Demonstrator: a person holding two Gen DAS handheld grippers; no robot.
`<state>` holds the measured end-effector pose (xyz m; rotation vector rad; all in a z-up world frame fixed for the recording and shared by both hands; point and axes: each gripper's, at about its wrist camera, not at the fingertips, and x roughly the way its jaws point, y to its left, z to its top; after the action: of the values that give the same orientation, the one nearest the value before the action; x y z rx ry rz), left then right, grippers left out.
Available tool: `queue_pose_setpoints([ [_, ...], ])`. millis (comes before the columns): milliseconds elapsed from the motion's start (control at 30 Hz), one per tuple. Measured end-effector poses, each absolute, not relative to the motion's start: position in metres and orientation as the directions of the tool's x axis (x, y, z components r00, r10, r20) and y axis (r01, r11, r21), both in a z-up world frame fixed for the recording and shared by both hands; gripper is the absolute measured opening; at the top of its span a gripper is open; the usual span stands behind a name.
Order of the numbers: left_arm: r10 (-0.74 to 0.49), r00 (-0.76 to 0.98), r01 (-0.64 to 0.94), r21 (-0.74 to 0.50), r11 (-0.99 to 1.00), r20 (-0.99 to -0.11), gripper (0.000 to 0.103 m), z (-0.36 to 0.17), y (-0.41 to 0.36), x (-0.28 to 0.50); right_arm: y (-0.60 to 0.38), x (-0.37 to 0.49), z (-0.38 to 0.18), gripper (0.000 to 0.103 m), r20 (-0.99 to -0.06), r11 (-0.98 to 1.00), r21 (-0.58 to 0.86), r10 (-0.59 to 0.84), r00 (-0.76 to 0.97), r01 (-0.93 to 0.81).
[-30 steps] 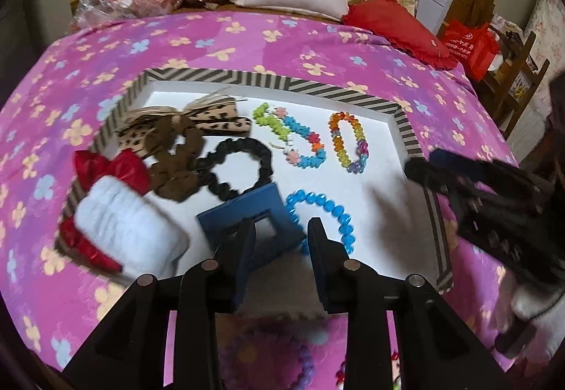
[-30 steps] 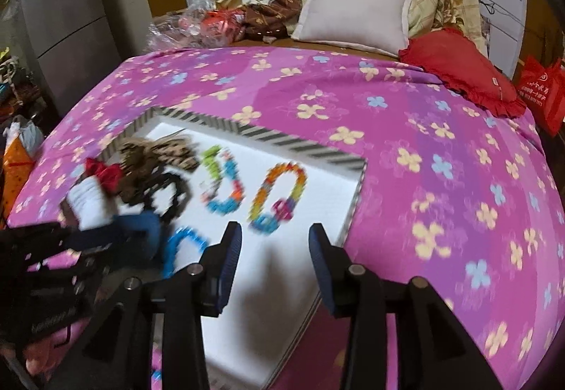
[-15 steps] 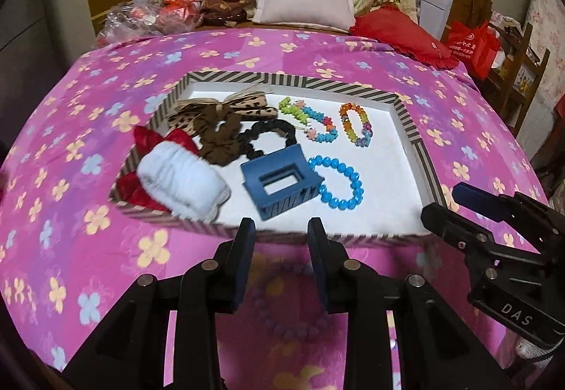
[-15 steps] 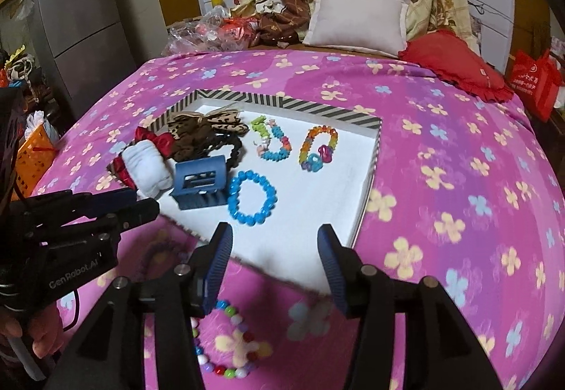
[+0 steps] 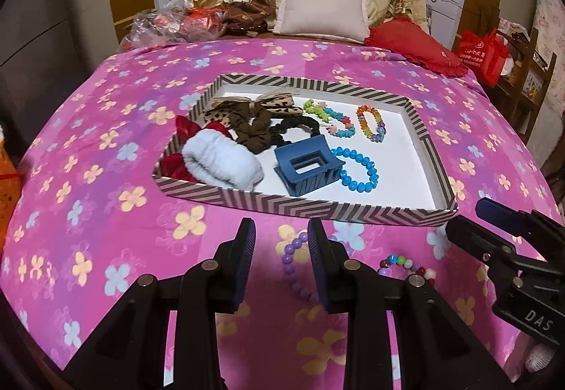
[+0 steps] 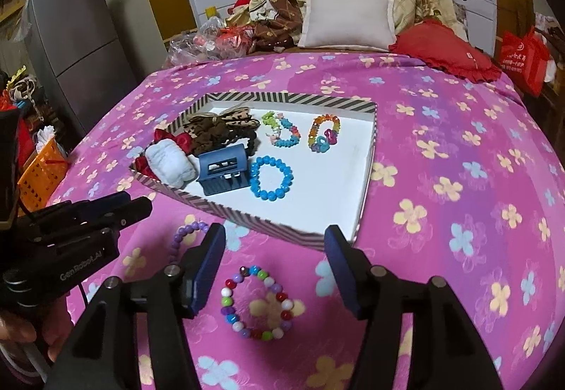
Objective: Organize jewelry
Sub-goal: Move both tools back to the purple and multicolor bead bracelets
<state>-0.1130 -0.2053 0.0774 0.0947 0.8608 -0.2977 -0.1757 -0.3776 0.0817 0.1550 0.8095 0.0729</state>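
A striped tray (image 5: 303,206) (image 6: 247,211) on the pink bedspread holds a blue hair claw (image 5: 307,166) (image 6: 223,171), a blue bead bracelet (image 5: 358,169) (image 6: 271,178), two coloured bracelets (image 5: 370,123), scrunchies and bows (image 5: 222,160). In front of the tray lie a purple bead bracelet (image 5: 291,266) (image 6: 185,234) and a multicoloured bead bracelet (image 6: 257,303) (image 5: 406,264). My left gripper (image 5: 281,252) is open and empty over the purple bracelet. My right gripper (image 6: 275,263) is wide open and empty above the multicoloured bracelet.
Pillows (image 5: 323,12) and folded bedding lie at the head of the bed. A red bag (image 5: 482,49) and wooden chair stand at the right. A fridge (image 6: 81,47) and orange basket (image 6: 40,174) stand at the left.
Both grippers have pulled back from the tray toward the bed's front edge. The blue claw now lies in the tray, out of the left gripper. The right gripper has opened wider.
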Motion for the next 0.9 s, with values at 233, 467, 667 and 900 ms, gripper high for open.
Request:
queue_pose_setpoints([
  [233, -0.214, 0.632, 0.285, -0.033, 0.958, -0.745, 0.027, 0.082, -0.197, -0.123, -0.374, -0.191, 0.081, 0.065, -0.717, 0.989, 0.148, 0.102, 0.689, 0.007],
  [467, -0.222, 0.631, 0.287, -0.042, 0.957, -0.744, 0.027, 0.082, -0.193, -0.132, -0.376, -0.204, 0.078, 0.066, -0.726, 0.989, 0.144, 0.084, 0.683, 0.031],
  [667, -0.236, 0.615, 0.286, -0.065, 0.956, -0.753, 0.027, 0.08, -0.187, -0.134, -0.379, -0.215, 0.072, 0.066, -0.739, 0.991, 0.13, 0.07, 0.67, 0.039],
  [900, -0.264, 0.579, 0.279, -0.117, 0.953, -0.772, 0.027, 0.072, -0.169, -0.133, -0.387, -0.222, 0.053, 0.066, -0.762, 0.993, 0.112, 0.061, 0.645, 0.038],
])
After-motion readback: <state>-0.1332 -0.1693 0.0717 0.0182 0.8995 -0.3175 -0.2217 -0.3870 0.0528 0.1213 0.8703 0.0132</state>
